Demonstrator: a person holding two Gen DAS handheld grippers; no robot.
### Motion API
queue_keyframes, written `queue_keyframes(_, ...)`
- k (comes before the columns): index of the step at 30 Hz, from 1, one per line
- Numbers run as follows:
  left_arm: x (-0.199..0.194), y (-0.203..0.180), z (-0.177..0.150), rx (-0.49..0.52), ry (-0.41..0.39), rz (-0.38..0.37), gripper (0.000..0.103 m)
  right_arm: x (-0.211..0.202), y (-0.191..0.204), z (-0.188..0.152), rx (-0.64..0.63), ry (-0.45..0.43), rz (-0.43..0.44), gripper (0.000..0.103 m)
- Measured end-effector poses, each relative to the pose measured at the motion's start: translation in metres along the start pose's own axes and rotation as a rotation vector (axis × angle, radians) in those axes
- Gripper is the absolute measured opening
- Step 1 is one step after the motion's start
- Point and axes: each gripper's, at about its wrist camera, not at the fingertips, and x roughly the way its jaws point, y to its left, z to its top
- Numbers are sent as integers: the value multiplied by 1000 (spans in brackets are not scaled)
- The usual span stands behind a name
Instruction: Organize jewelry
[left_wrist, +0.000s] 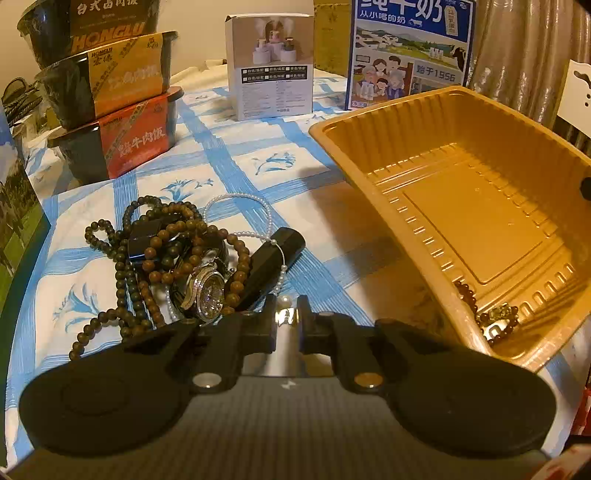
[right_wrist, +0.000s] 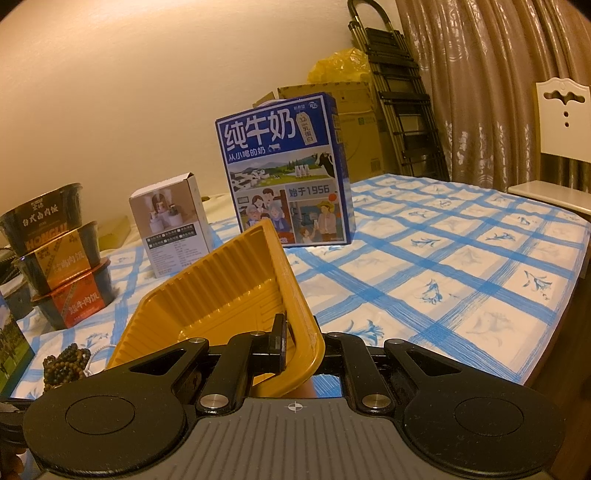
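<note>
1. My left gripper (left_wrist: 287, 318) has its jaws nearly together on a small pearl piece (left_wrist: 285, 302).
2. My right gripper (right_wrist: 295, 341) is clamped on the gold tray (right_wrist: 236, 273), tilting it.
3. The jewelry pile (left_wrist: 173, 258) lies left of the tray on my blue-checked tablecloth (right_wrist: 443, 266).
4. The milk carton (right_wrist: 284, 173) stands beyond.

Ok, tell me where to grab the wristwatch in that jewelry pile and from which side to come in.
Grip the wristwatch across its round case, coming down from above on the near side. The face lies up at the pile's near edge, largely clear of the brown bead strands, while its band runs back under them. A black cylinder crowds its right side, so a sideways approach there looks blocked.
</note>
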Motion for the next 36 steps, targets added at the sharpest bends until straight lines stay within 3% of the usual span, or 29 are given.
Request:
queue_keyframes(6,-21,-4,4,4,-41,-28,9,0,-2,-1,-2,0,-1,10)
queue_keyframes(12,-53,-22,18,-2,-89,-167,9,0,-2,-1,-6,-2,1,10)
queue_keyframes(16,-59,-43,23,5,-77,-284,9,-2,-4,-1,-24,-10,-3,10)
queue_keyframes(23,-42,-78,26,32,-25,-378,9,-8,-10,2,-42,-20,-28,10)
queue_keyframes(30,-20,-98,28,32,18,-400,9,-11,-16,3,-38,-25,-45,10)
queue_keyframes(36,-39,-92,29,33,-41,-410,16,-10,-19,3,-36,-23,-51,10)
